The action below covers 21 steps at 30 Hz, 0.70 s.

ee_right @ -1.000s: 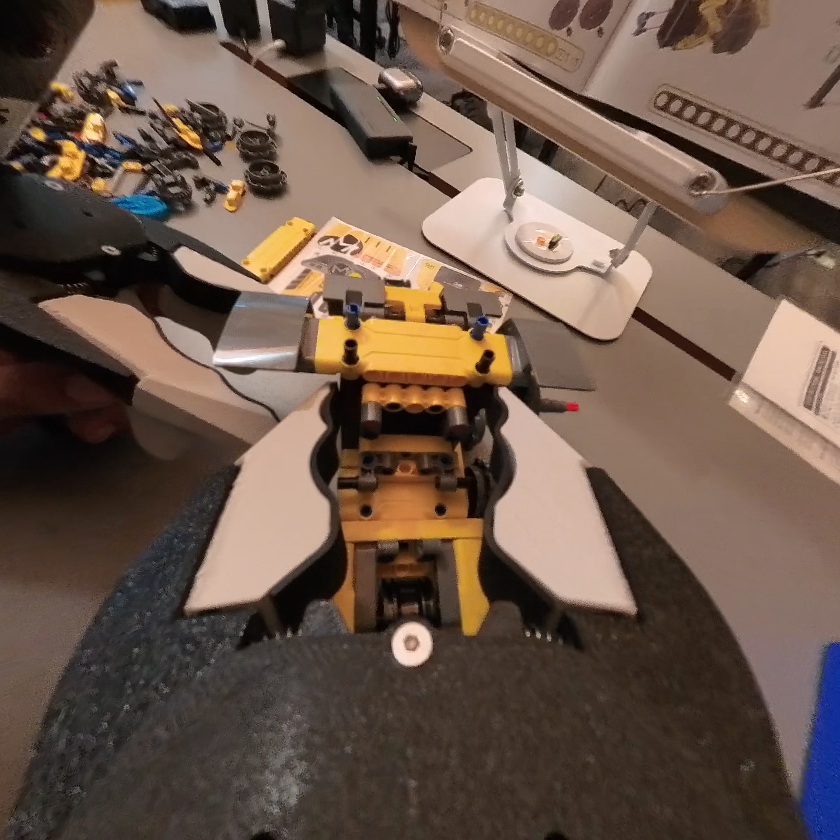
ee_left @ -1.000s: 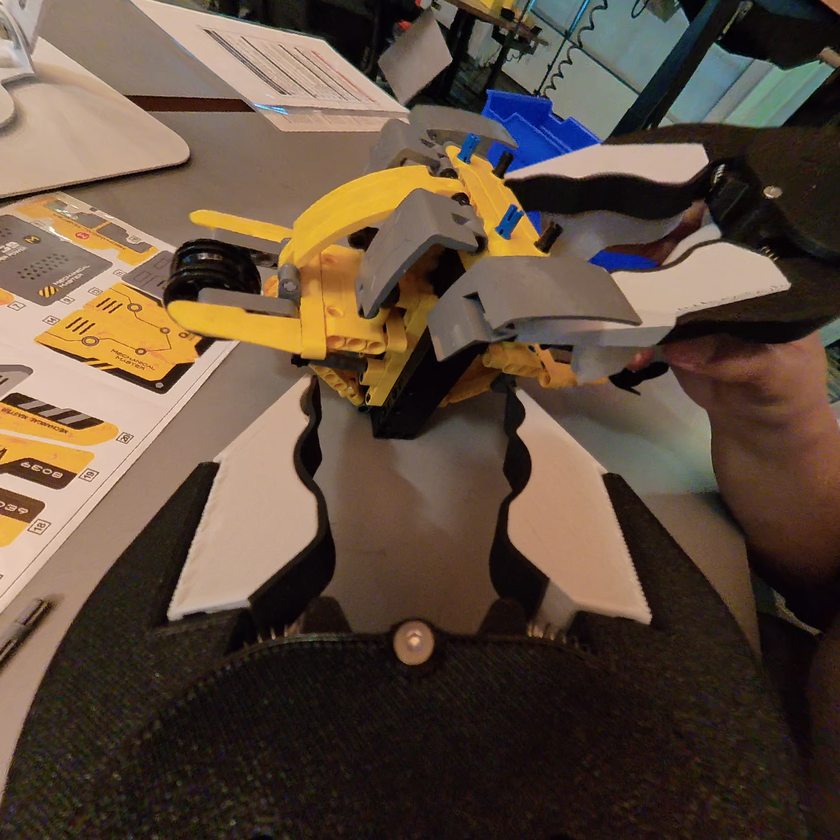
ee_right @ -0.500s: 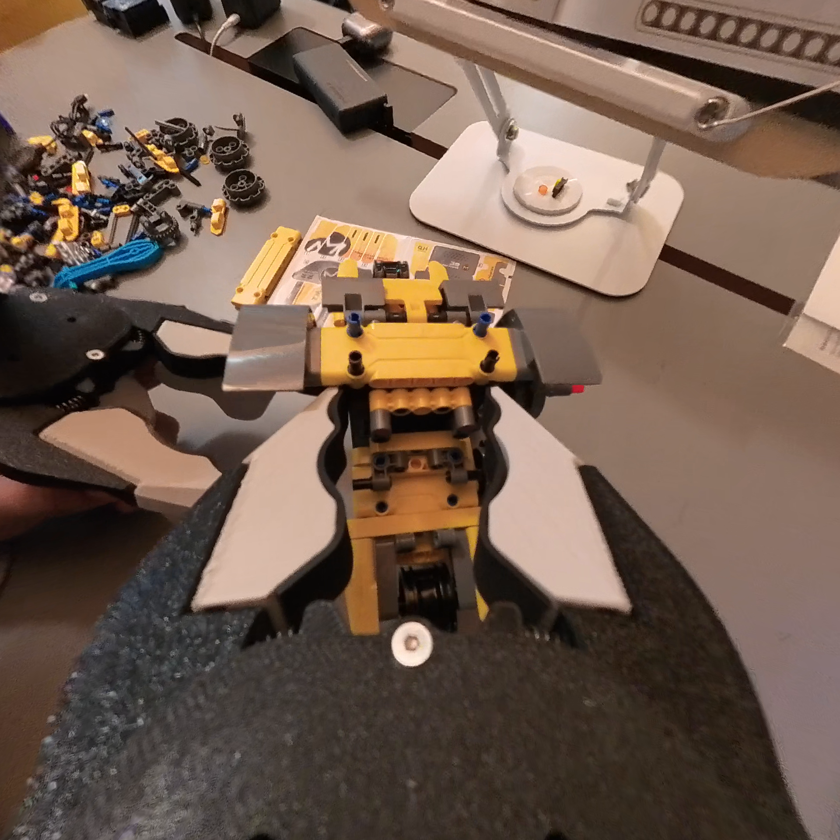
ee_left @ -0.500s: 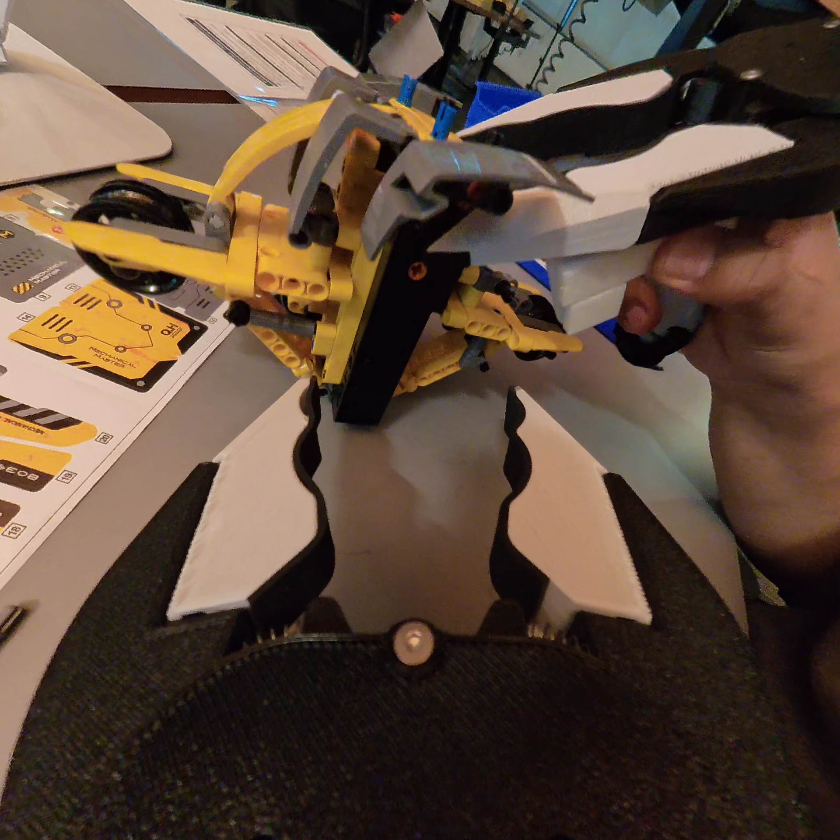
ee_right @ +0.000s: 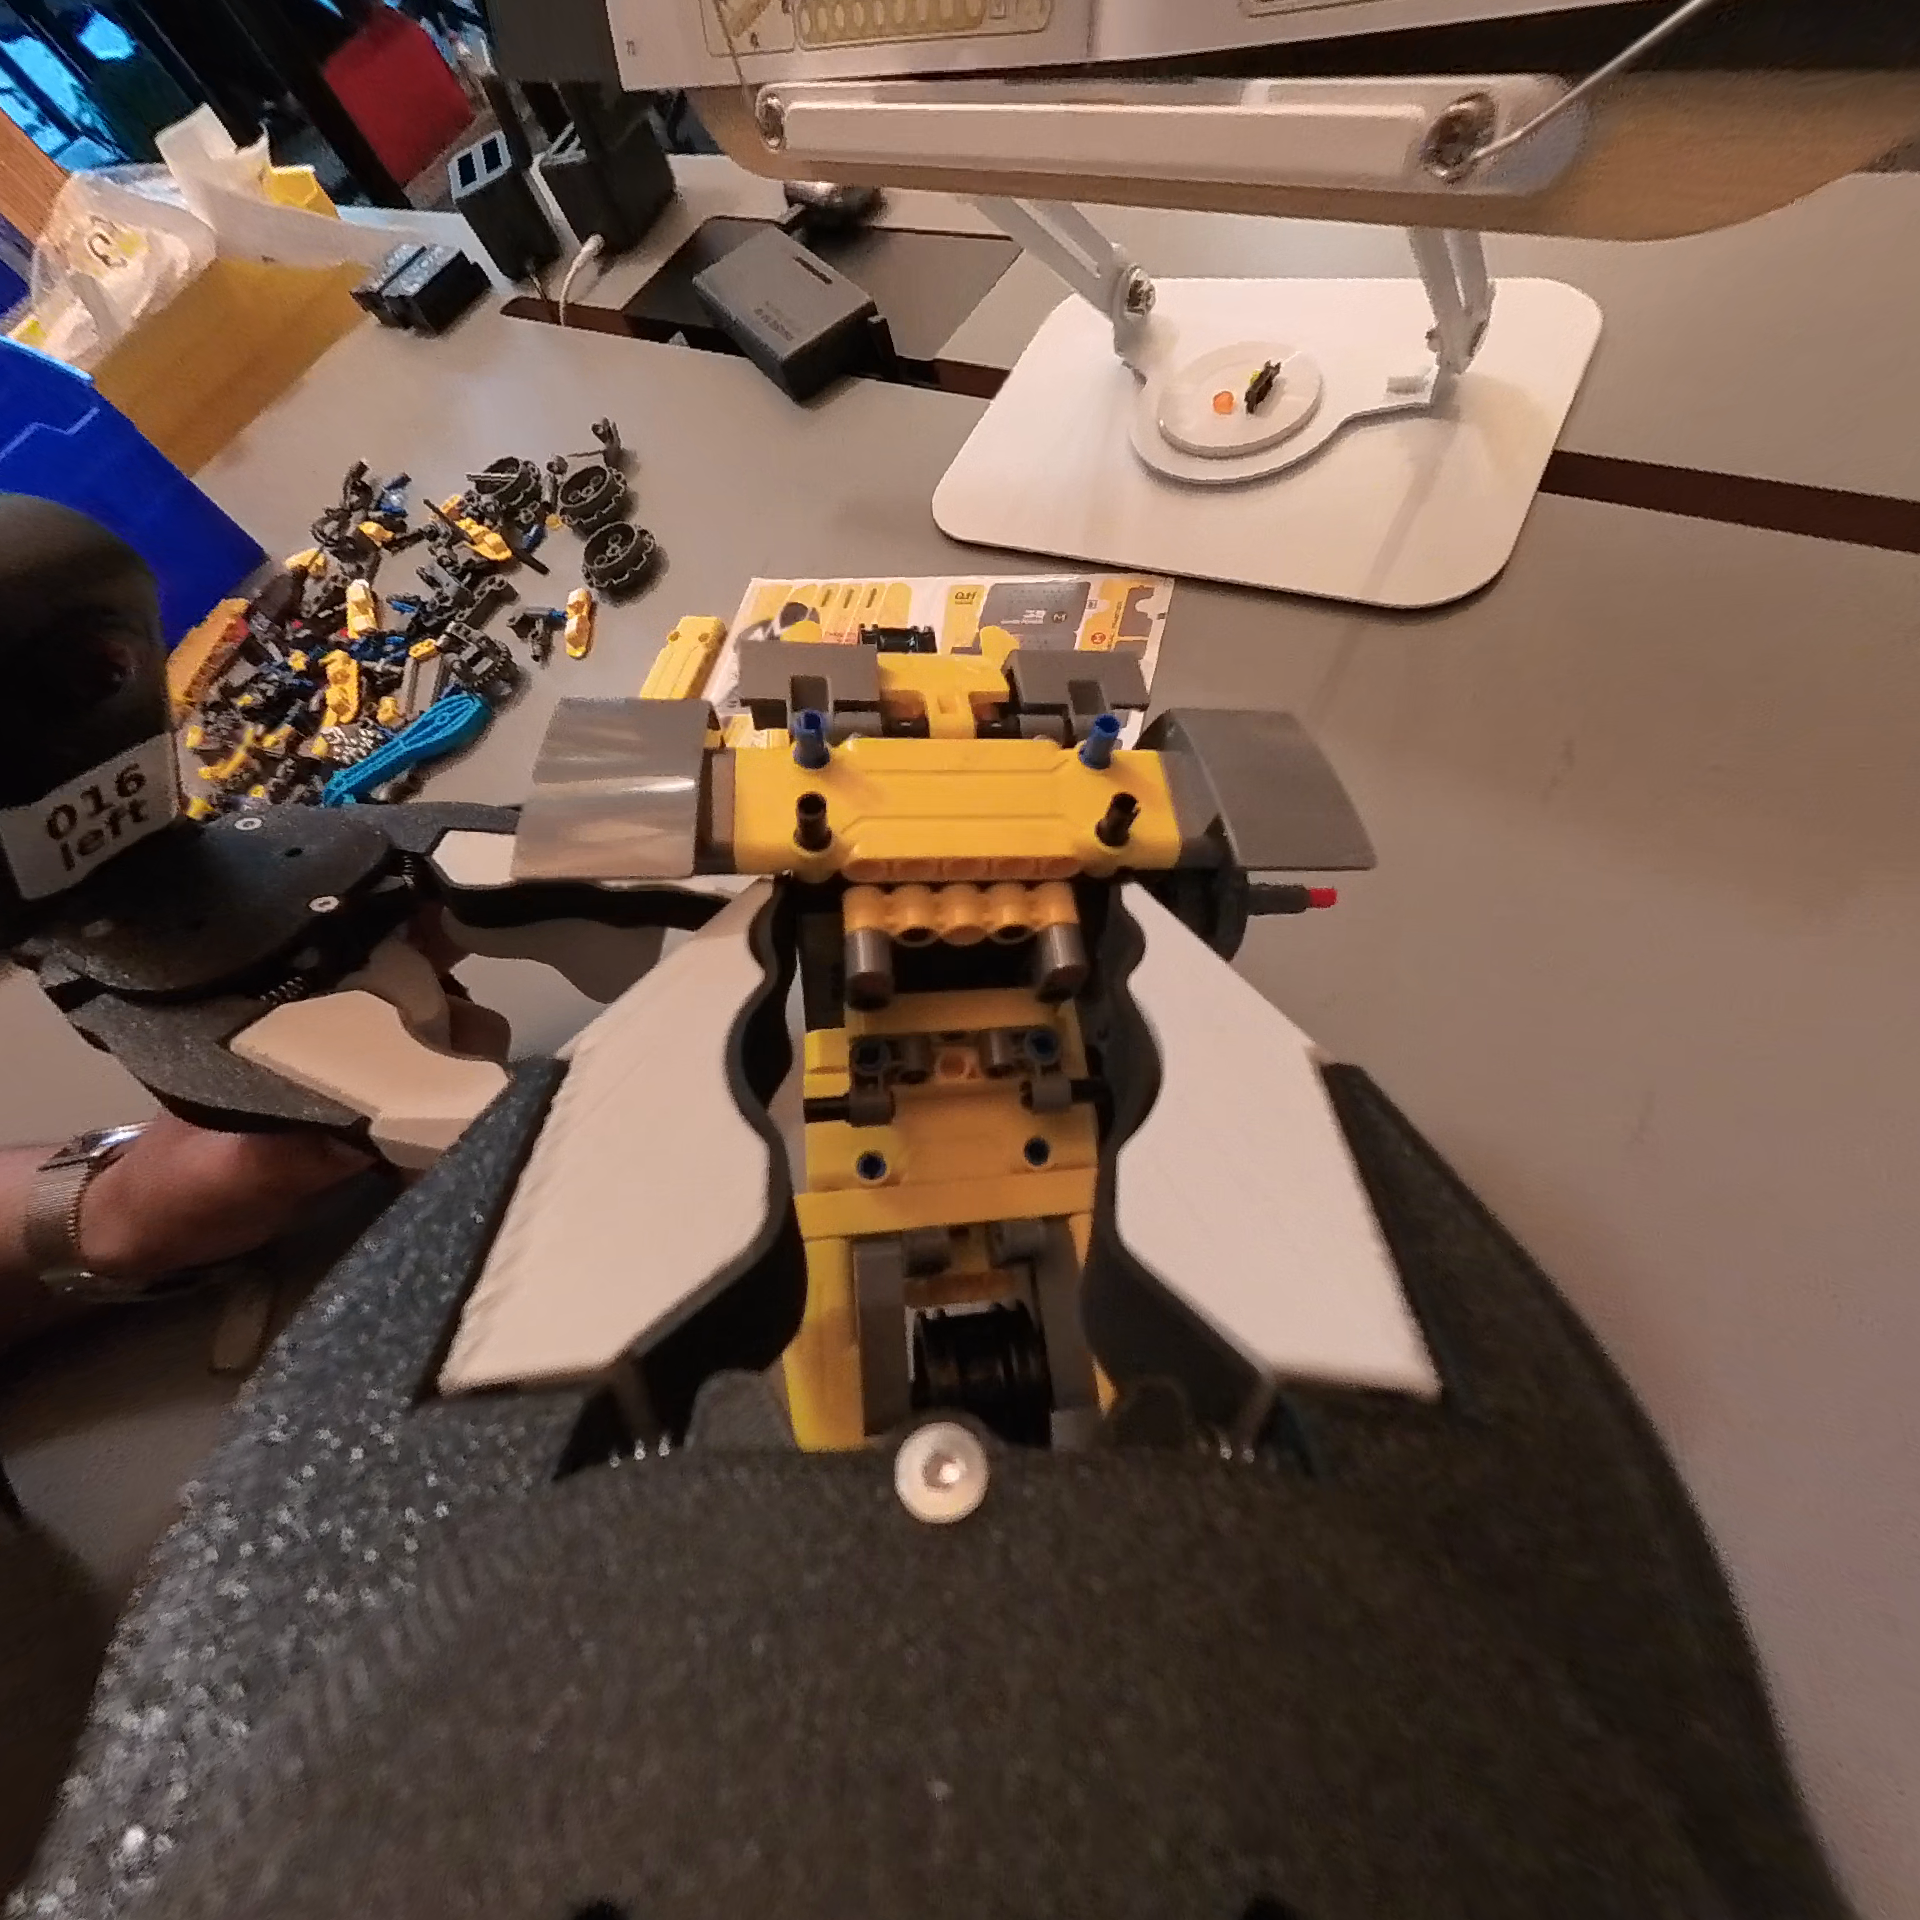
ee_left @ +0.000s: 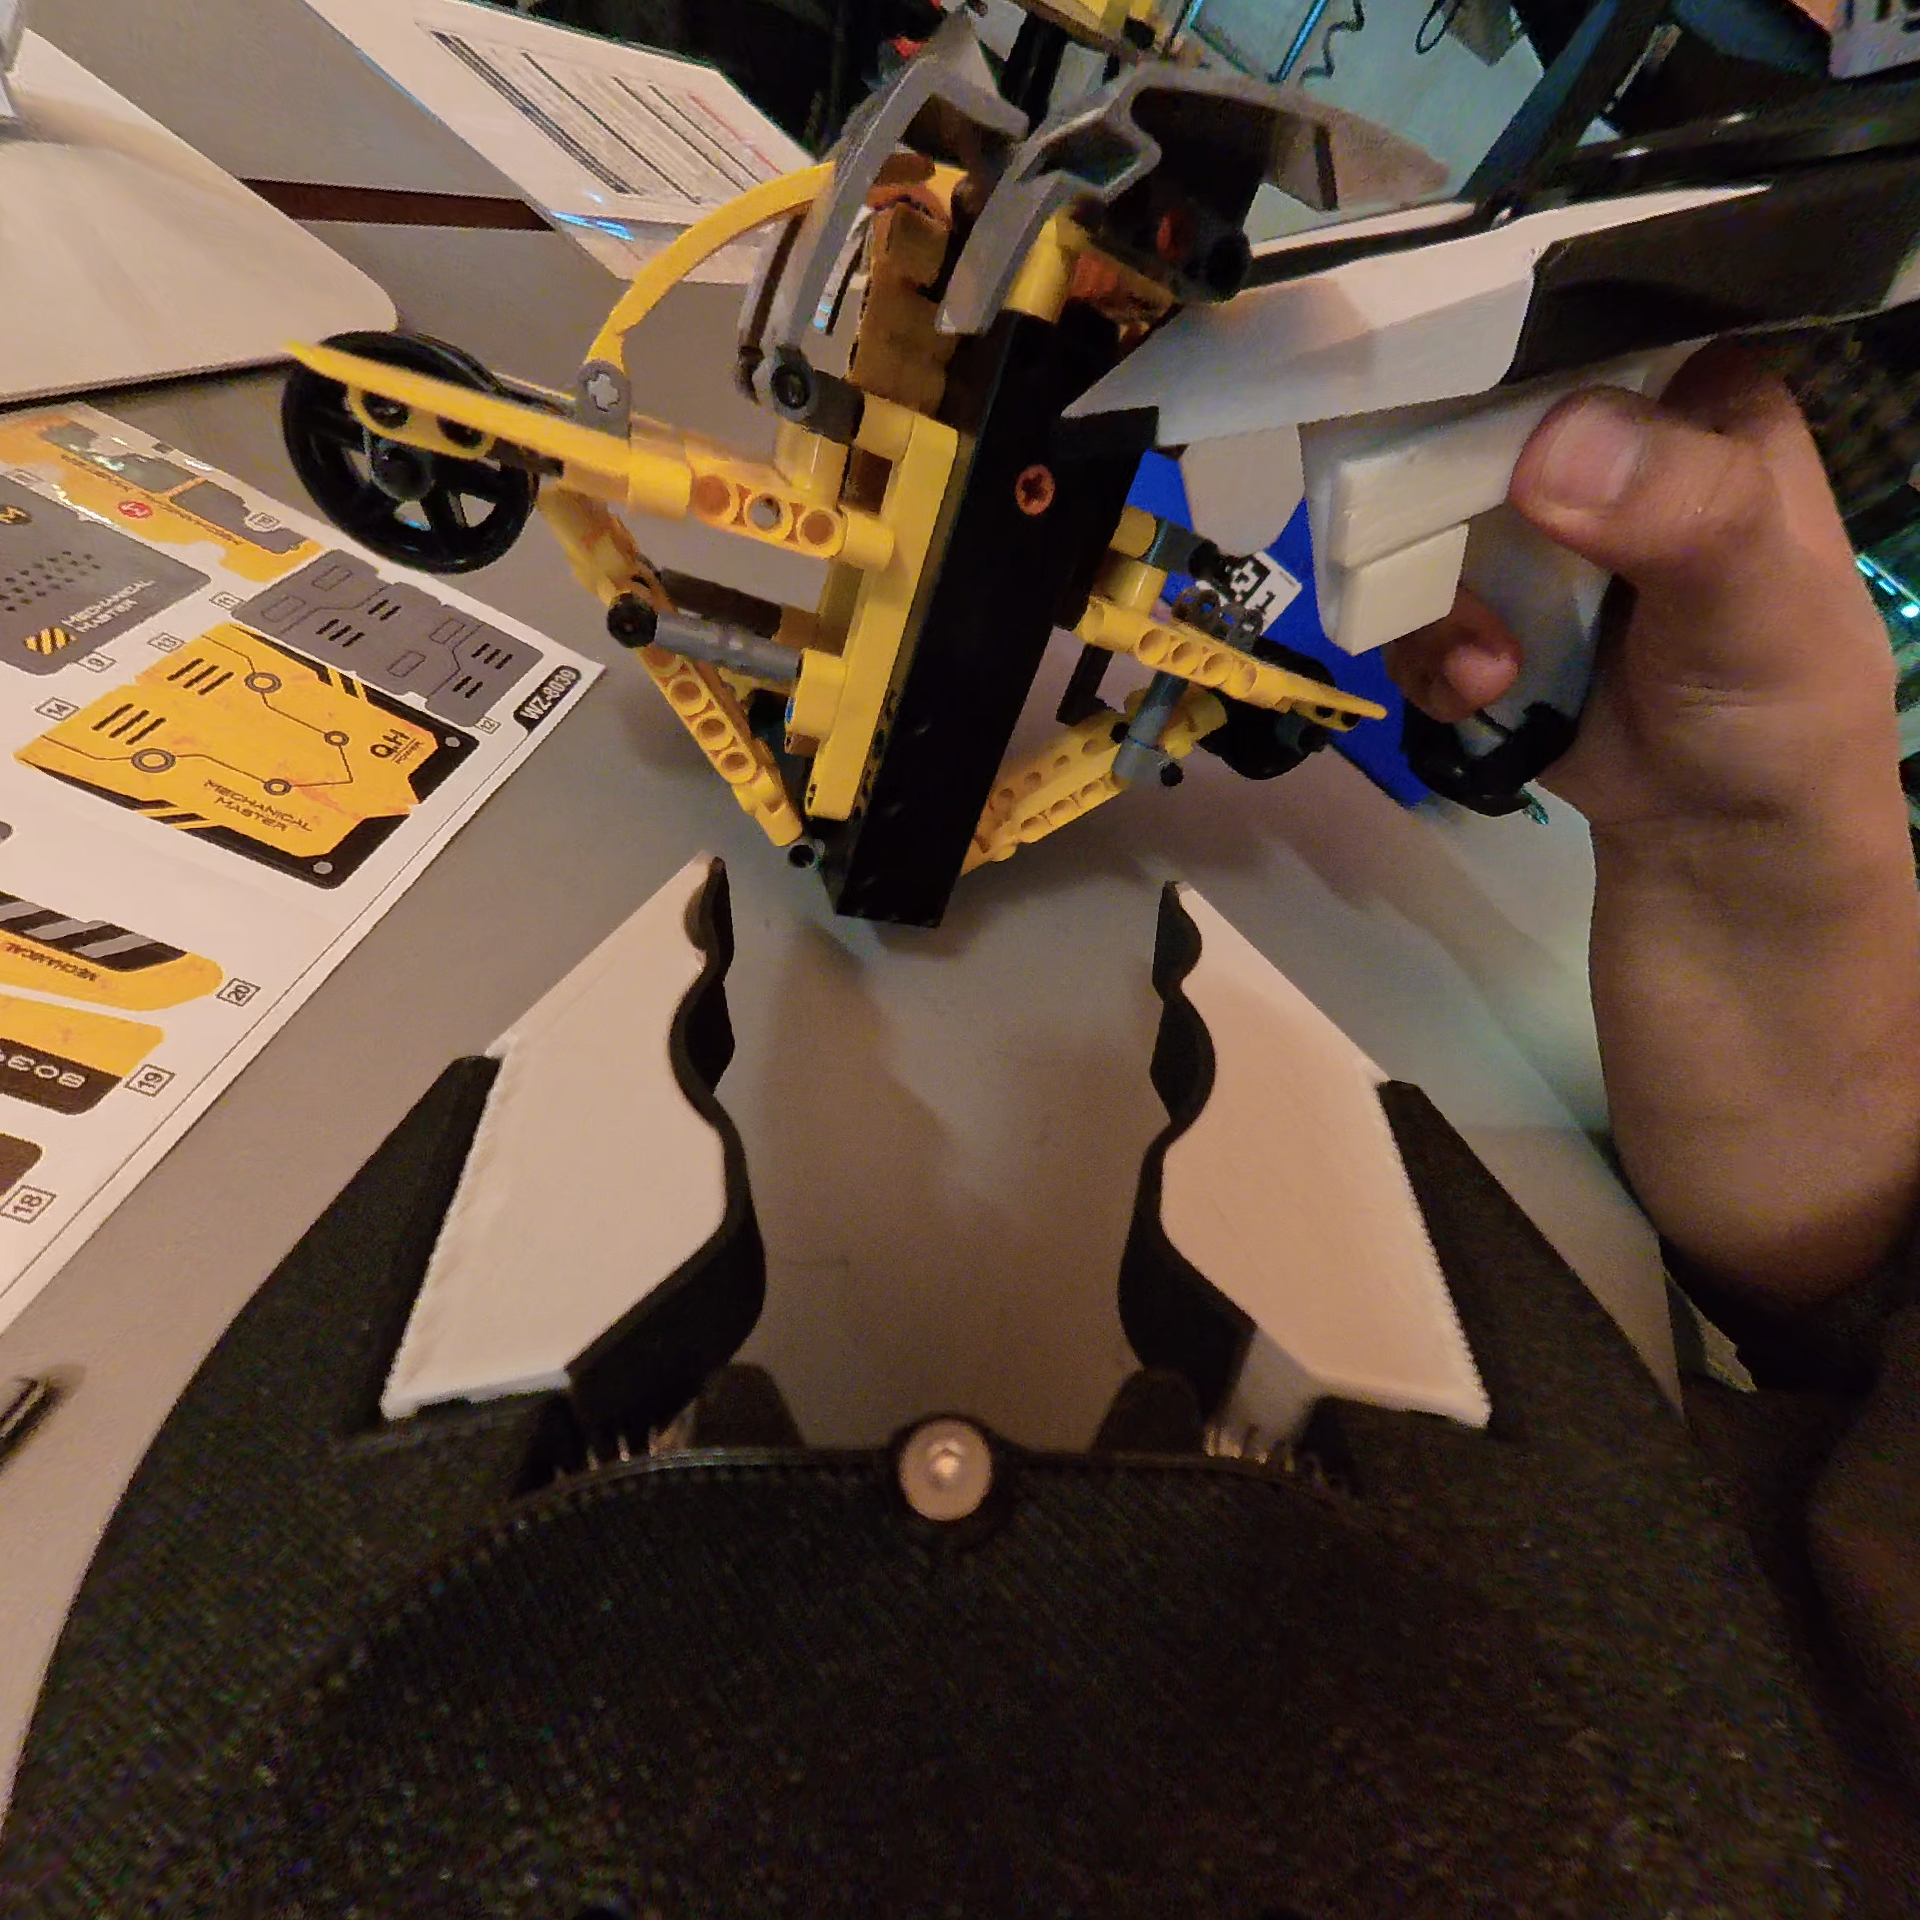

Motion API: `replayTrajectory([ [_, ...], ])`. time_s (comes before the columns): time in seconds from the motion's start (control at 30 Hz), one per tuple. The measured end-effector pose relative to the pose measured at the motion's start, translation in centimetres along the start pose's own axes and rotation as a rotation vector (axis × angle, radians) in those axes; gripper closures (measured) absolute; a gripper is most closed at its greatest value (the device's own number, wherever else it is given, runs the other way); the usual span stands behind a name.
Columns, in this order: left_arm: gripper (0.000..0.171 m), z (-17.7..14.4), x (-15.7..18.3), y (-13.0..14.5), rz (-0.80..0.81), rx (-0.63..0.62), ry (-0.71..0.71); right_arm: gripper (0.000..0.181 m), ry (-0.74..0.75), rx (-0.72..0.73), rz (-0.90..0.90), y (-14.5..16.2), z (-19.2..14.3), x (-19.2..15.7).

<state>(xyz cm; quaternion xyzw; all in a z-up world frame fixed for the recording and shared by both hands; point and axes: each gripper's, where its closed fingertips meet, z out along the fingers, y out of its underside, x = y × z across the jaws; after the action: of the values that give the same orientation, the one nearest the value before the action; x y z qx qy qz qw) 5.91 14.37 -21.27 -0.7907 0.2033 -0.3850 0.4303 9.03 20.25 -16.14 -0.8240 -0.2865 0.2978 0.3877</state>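
Right gripper [ee_right: 940, 997] jaws clamped on yellow toy model [ee_right: 940, 1101], held above table [ee_right: 1558, 935]. Left gripper [ee_left: 940, 935] jaws wide apart, empty, just below model; sticker sheet [ee_left: 208, 727] left of model.

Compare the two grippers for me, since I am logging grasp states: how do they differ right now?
The left gripper is open and holds nothing; the right gripper is shut on the yellow brick model. The left gripper sits low over the grey table, just below the model, while the right gripper carries the model in the air. The left gripper's fingers stand wide apart; the right gripper's press the model's sides. Both have white fingers with wavy black pads.
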Motion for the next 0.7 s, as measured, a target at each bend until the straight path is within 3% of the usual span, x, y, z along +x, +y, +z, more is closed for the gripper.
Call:
replayTrajectory([
  [0.37,0.091,0.0,0.0,0.0,0.0,0.001,0.0,0.123,-0.054,0.036,0.078,-0.1,-0.6,0.8],
  [0.7,0.091,-0.1,-0.1,-0.2,-0.011,0.015,0.0,0.123,-0.02,0.05,-0.12,0.8,-0.5,-0.9],
])
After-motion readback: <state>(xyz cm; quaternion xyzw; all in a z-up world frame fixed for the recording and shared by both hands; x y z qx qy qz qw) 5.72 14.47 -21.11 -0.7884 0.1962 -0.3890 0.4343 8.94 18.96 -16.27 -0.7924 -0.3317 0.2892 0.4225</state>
